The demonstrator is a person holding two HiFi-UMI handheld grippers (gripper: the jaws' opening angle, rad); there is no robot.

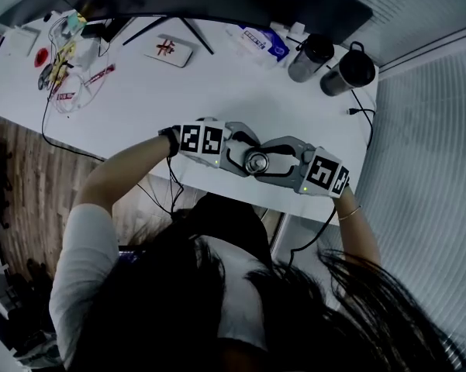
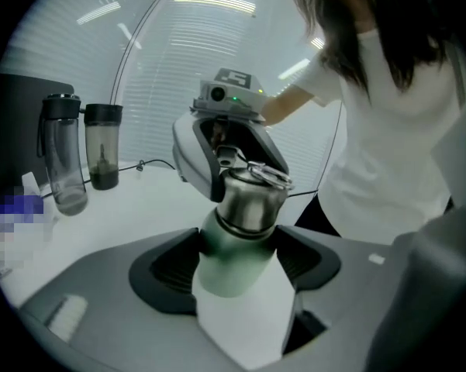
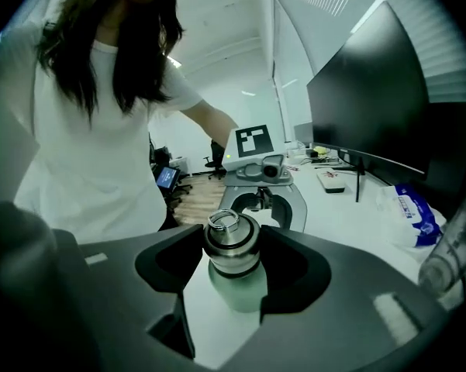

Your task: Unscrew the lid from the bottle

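- The pale green metal bottle is standing upright over the near edge of the white tabletop, directly in front of the person in the white shirt.
- The brushed steel lid, with a small wire ring on top, is sitting on the bottle's neck, a thin dark seam showing where the two meet.
- The left tongs are grasping the bottle's green body below the lid, with both dark ribbed pads pressing against its sides.
- The right tongs are coming in from the opposite side of the bottle and clenching the steel lid, one padded jaw on each side of it.
- From above, the two tongs are meeting nose to nose at the bottle, their marker cubes pointing away from it.
- Whether the bottle's base is touching the tabletop cannot be told.
- Two dark lidded tumblers are standing side by side well beyond the bottle, near the tabletop's far right corner.
- A blue-and-white packet is lying just left of those tumblers, far behind the bottle.
- A black monitor is rising along the far edge, behind everything.
- A small white box with a red mark and a tangle of cables are lying far off to the bottle's left.
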